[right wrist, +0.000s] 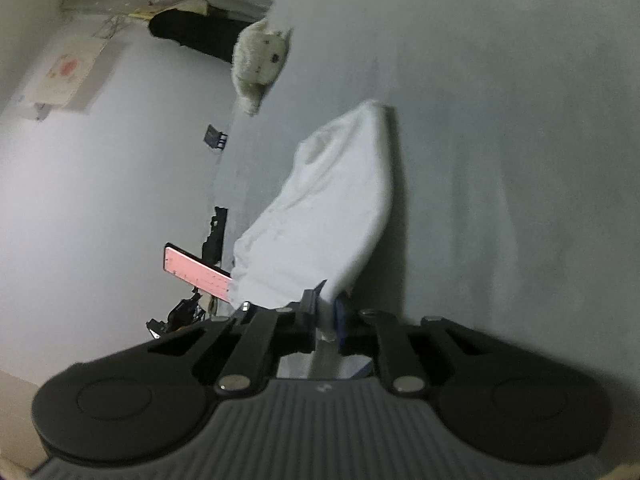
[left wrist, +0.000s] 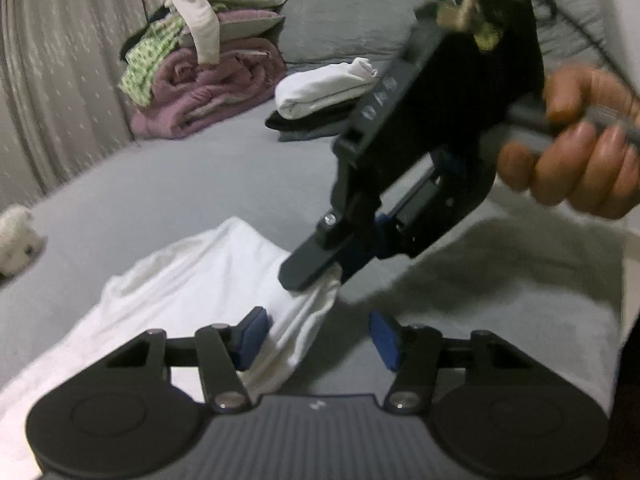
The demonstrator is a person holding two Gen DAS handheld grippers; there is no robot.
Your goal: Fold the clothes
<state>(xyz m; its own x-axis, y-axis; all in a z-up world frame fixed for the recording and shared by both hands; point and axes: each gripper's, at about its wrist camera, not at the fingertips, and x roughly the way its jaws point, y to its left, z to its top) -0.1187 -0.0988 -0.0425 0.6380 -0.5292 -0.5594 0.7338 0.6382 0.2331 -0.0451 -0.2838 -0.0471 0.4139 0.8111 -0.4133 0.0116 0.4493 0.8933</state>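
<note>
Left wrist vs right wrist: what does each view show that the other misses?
Left wrist only: the pile of unfolded clothes, a folded stack, a hand holding the right claw, and the left claw open around the white garment.
Right wrist only: wall with a poster, pink ruler.
Both: white garment pinched by the right claw, grey bed sheet, plush toy.

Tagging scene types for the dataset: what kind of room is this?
Likely a bedroom: a bed with a grey sheet, a grey pillow at its head, piled bedding and clothes, and a plush toy at the edge.
</note>
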